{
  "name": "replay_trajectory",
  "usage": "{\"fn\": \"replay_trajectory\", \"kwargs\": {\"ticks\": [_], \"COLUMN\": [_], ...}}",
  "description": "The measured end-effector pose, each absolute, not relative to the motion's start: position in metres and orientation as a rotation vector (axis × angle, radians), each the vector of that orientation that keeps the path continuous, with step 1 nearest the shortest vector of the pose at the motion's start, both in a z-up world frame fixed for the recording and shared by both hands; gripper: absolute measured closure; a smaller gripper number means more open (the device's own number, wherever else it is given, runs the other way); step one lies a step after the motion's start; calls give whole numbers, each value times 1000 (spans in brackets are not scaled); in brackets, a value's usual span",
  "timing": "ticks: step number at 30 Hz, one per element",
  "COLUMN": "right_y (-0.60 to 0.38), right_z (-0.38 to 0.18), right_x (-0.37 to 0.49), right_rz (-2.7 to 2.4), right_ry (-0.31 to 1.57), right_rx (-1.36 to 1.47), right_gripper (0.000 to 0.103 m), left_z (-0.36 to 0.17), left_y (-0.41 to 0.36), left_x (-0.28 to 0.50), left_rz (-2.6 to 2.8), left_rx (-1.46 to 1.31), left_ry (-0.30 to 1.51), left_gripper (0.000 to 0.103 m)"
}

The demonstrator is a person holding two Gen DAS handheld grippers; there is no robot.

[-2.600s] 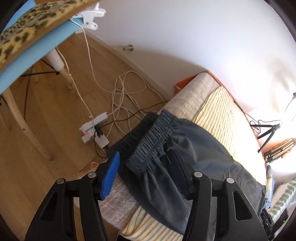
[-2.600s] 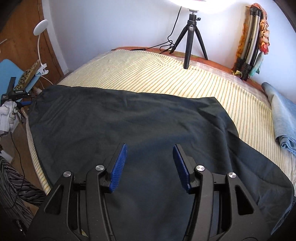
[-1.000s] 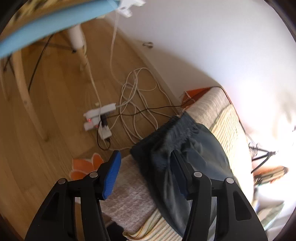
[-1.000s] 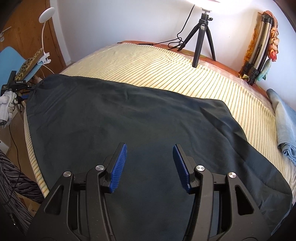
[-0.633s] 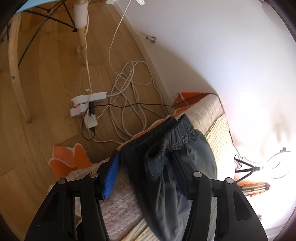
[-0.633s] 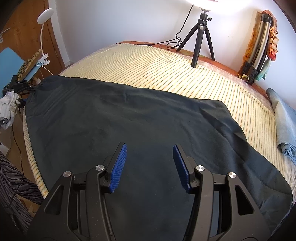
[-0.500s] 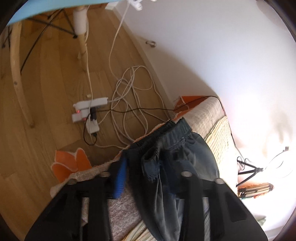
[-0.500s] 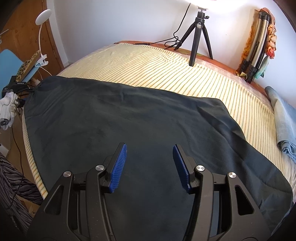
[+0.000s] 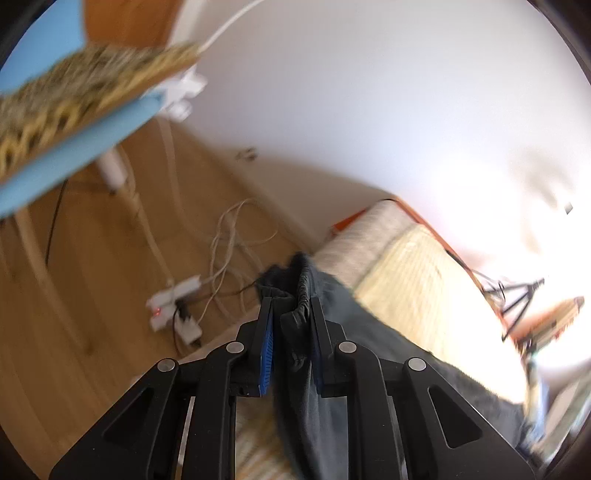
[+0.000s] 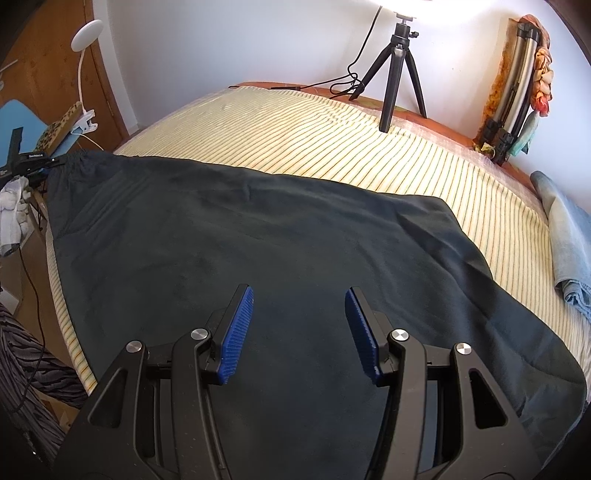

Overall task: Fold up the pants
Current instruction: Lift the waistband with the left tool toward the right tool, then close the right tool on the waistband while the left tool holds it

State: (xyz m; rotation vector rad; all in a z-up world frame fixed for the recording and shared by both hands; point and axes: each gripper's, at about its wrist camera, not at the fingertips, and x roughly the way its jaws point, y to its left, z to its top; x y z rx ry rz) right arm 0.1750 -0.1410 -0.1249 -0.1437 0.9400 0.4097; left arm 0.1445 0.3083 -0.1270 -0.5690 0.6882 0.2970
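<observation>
Dark grey pants (image 10: 258,229) lie spread flat across the striped yellow bed (image 10: 332,125). Their elastic waistband (image 9: 303,280) reaches the bed's left edge. My left gripper (image 9: 290,306) has its jaws closing there, and the blue pads pinch the bunched waistband, which is raised off the mattress. The right wrist view shows that same left gripper (image 10: 22,162) at the far left. My right gripper (image 10: 299,295) hovers open above the middle of the pants, with nothing between its pads.
A black tripod (image 10: 399,74) stands on the bed's far side. Folded blue denim (image 10: 565,236) lies at the right edge. Left of the bed are a blue chair (image 9: 74,147), a power strip with cables (image 9: 173,299) on the wooden floor, and a clip lamp (image 10: 86,33).
The left gripper's jaws have come together on the waistband and lifted it, and its view has swung upward. The right gripper has stayed still above the pants.
</observation>
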Motion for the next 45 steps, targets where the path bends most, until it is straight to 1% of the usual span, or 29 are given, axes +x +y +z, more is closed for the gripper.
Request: {"fn": "replay_trajectory", "kwargs": {"ticks": [4, 6, 14, 17, 20, 25, 26, 27, 29, 34, 37, 39, 41, 45], "right_y": [-141, -139, -129, -124, -115, -79, -74, -65, -48, -14, 9, 21, 35, 58], "right_z": [-126, -126, -115, -113, -115, -130, -134, -141, -152, -171, -166, -160, -152, -144], "right_x": [177, 178, 181, 185, 194, 220, 224, 228, 235, 241, 237, 234, 231, 233], "right_rz": [411, 411, 492, 566, 653, 793, 810, 833, 866, 916, 944, 946, 948, 881], "right_ry": [948, 948, 945, 981, 1026, 1117, 1131, 1152, 1186, 1238, 1241, 1230, 1217, 1211], "right_rx": [-119, -115, -12, 95, 214, 384, 409, 448, 498, 565, 508, 442, 369, 235], "right_gripper": [48, 48, 48, 48, 48, 48, 45, 41, 37, 37, 36, 32, 30, 30], "left_z": [-106, -105, -134, -146, -150, -153, -155, -158, -158, -158, -157, -158, -163, -160], "left_y": [247, 214, 109, 77, 41, 2, -3, -6, -8, -7, -10, -12, -17, -16], "left_x": [150, 153, 143, 134, 115, 88, 82, 78, 72, 70, 68, 65, 66, 65], "left_rz": [228, 152, -40, -105, -147, -217, -224, -233, -254, -279, -281, -290, -295, -306], "left_rx": [-310, -243, 4, 119, 304, 475, 519, 556, 566, 577, 590, 601, 610, 602], "left_ry": [671, 677, 738, 754, 710, 661, 644, 634, 635, 637, 631, 629, 625, 624], "left_gripper": [88, 88, 88, 89, 89, 88, 88, 88, 88, 88, 88, 88, 88, 88]}}
